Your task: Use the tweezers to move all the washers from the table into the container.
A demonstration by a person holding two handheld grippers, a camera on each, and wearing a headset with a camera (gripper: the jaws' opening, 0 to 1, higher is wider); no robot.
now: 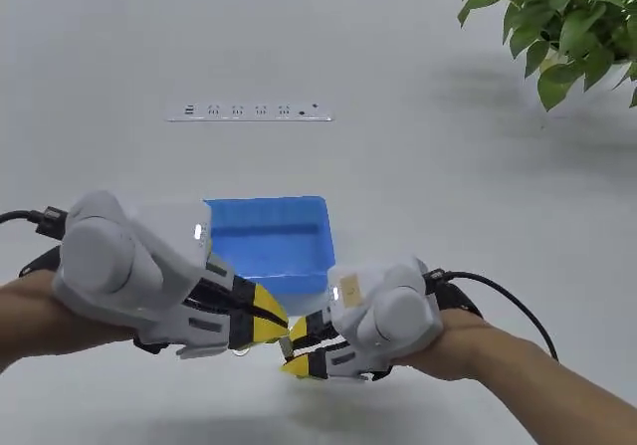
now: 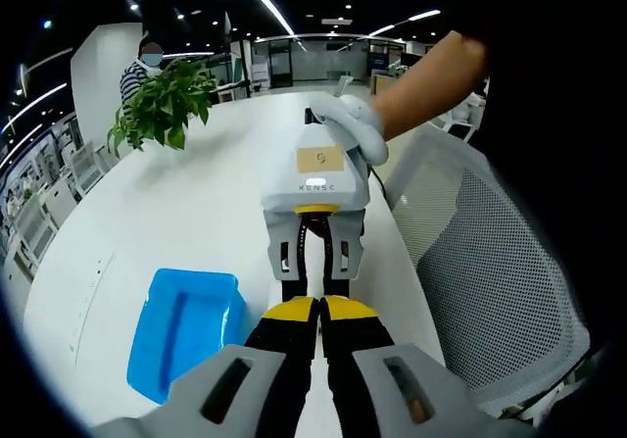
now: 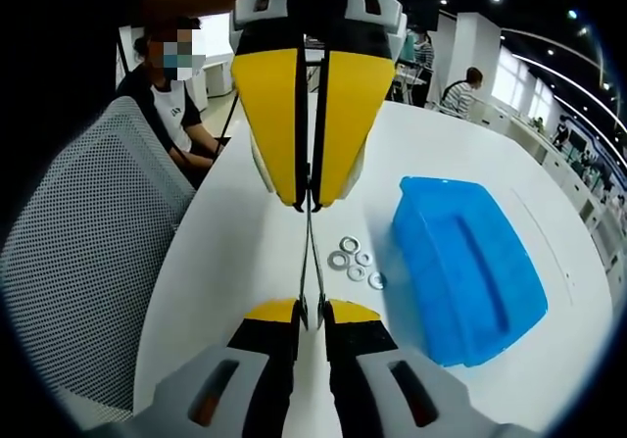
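- Left gripper (image 1: 267,321) clamps 1 end of the tweezers (image 3: 312,252); right gripper (image 3: 313,313) clamps the other.
- The tweezers' arms look nearly together, apparently gripping nothing.
- 4 washers (image 3: 354,260) lie on the table (image 3: 235,262) just beside the container (image 3: 470,262), which looks empty: all transfers remain.

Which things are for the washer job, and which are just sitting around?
For the job: tweezers, washers, blue container, left gripper, right gripper.
Just lying about: plant, socket strip, mesh chair.
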